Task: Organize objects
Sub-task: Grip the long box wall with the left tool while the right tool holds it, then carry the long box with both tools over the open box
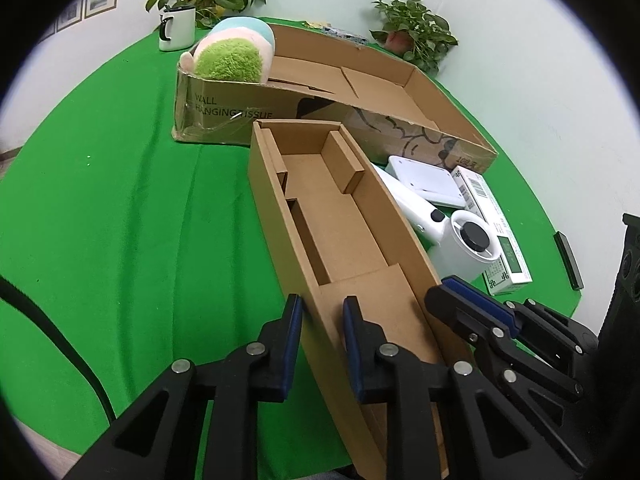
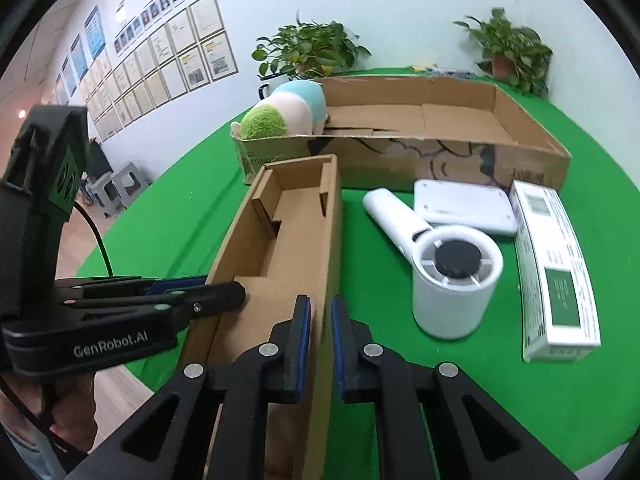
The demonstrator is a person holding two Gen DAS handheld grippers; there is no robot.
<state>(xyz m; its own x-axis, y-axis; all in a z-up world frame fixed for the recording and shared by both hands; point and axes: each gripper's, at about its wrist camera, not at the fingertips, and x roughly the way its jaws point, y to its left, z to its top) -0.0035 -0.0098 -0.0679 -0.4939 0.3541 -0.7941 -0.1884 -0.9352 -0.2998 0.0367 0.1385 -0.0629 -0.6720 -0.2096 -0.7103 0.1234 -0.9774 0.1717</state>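
Currently both grippers on narrow cardboard box (image 1: 344, 216), near end. Left gripper (image 1: 322, 316) straddles box's left wall, pads close on it, apparently pinching. Right gripper (image 2: 320, 320) pinches box's right wall, one finger inside, one outside. Box stands on green table (image 1: 120, 200), its far end just before big open carton (image 1: 380, 80); plush toy (image 1: 230, 56) in carton's left corner. Handheld fan (image 2: 452, 272), white flat device (image 2: 464, 206), white packet (image 2: 554, 264) lie right of box. Step, by judgement: positioning box. Next move calls for steady two-handed shift, level, then release.
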